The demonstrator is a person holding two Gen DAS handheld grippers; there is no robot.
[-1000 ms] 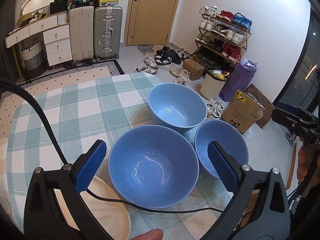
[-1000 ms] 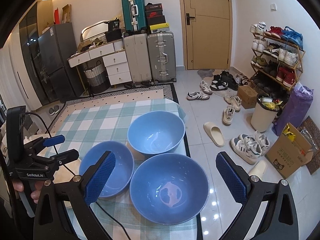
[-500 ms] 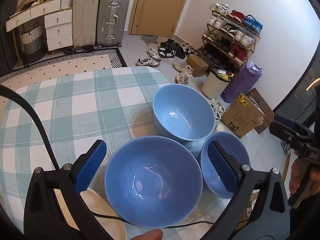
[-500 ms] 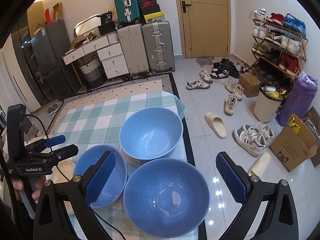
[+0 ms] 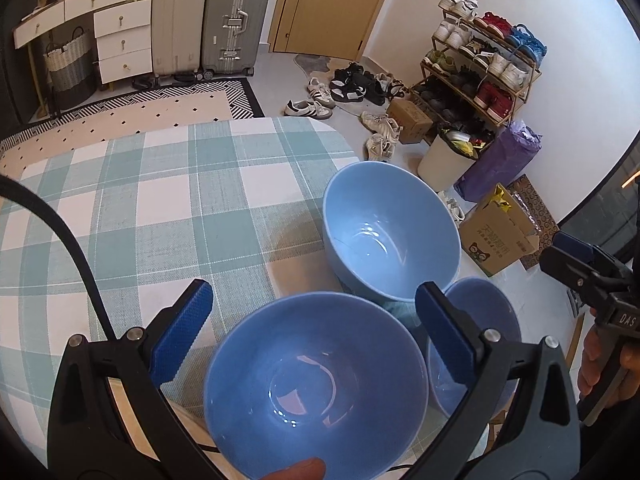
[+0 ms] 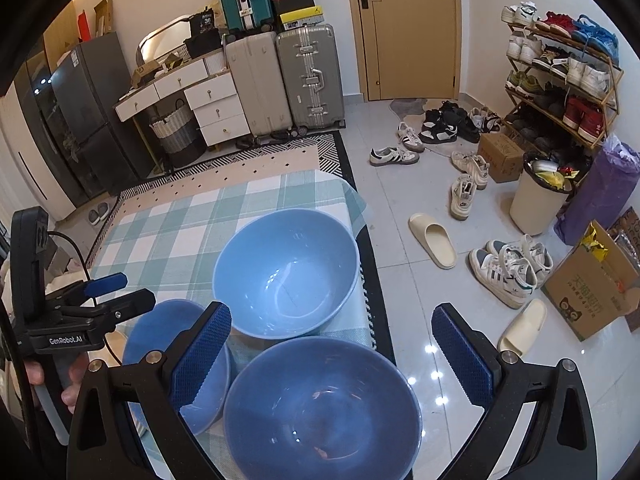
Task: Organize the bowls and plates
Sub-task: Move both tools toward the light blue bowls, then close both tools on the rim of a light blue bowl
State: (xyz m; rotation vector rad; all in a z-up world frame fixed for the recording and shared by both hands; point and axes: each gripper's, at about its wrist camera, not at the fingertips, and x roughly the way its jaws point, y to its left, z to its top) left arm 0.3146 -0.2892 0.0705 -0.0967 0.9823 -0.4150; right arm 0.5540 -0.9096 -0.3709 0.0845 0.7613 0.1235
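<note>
Three blue bowls stand close together on the checked tablecloth (image 5: 168,184). My left gripper (image 5: 314,328) is open and hovers just above the nearest bowl (image 5: 316,384), its fingers either side of the far rim. The lighter far bowl (image 5: 390,236) sits behind it, and the third bowl (image 5: 480,332) is to its right. My right gripper (image 6: 332,352) is open over that third bowl (image 6: 320,408), with the far bowl (image 6: 286,272) ahead and the left bowl (image 6: 160,336) beside it. A pale plate (image 5: 184,420) lies partly hidden under my left gripper.
The bowls sit near the table's right edge, beyond which is tiled floor with shoes (image 6: 464,192), slippers (image 6: 432,240), a bin (image 6: 536,200) and a cardboard box (image 6: 592,288). Each gripper shows in the other's view, held by a hand. A black cable (image 5: 76,256) crosses the cloth.
Both grippers have moved forward and down towards the bowls, which now sit lower and larger in view. Both stay open and the bowls have not moved.
</note>
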